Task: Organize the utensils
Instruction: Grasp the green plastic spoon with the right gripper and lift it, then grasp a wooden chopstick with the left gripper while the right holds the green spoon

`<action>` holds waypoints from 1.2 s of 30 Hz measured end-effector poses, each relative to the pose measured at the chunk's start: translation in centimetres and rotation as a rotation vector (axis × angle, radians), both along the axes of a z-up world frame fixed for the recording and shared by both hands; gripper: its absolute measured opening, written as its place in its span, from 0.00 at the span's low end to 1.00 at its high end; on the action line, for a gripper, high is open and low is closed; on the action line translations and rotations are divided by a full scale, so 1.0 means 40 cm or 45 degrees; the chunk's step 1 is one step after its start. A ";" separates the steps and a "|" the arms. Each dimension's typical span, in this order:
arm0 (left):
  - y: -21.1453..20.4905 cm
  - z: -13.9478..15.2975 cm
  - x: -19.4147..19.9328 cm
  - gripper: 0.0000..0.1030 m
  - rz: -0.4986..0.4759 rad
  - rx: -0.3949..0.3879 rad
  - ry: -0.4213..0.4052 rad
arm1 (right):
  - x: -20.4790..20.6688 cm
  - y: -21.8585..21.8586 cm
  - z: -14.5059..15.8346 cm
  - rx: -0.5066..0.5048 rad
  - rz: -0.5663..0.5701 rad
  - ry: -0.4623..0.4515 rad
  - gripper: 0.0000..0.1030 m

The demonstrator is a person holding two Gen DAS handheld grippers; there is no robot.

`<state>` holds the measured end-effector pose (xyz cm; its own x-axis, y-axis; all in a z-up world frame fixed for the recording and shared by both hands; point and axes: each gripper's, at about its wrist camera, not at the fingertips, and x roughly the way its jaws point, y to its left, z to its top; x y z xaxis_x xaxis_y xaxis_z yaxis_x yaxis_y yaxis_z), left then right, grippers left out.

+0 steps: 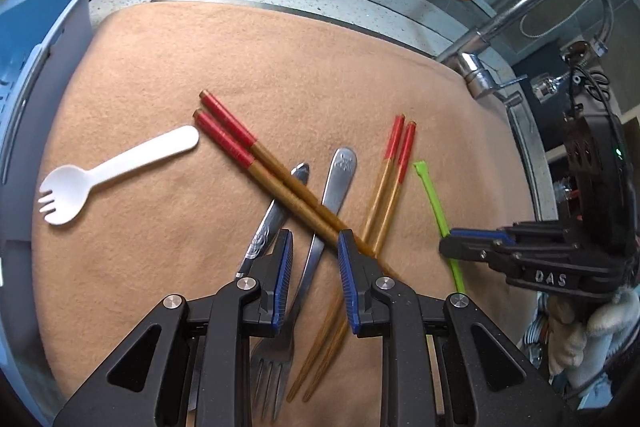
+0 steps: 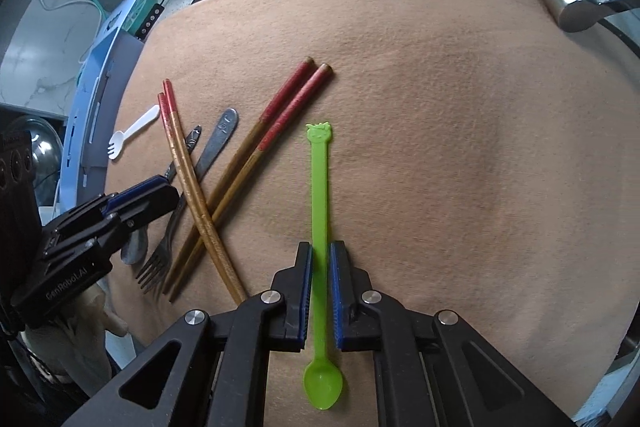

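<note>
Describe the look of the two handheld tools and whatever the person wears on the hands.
Both are black plastic with angular linkage arms, silver pivot bolts and ribbed blue pads on the fingers. The left tool carries pale raised lettering along its side, seen from the right wrist view. The right tool reads "DAS" in the left wrist view, with thin cables and a small green light on its body. A whitish fuzzy glove shows below it.

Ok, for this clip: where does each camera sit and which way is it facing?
Left wrist: on the left claw, angled down at the crossed chopsticks and metal fork on the tan cloth; the right claw shows at right.
Right wrist: on the right claw, angled down along the green spoon it is shut on; the left claw and a gloved hand show at left.
Shared: cloth, chopsticks, fork, white spork, faucet.
</note>
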<state>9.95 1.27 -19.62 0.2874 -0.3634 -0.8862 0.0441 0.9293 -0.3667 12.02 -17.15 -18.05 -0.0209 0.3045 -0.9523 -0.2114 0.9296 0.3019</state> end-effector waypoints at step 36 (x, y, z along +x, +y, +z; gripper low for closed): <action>0.013 -0.014 -0.032 0.06 0.060 0.076 -0.045 | 0.009 -0.031 -0.017 0.223 -0.099 0.005 0.06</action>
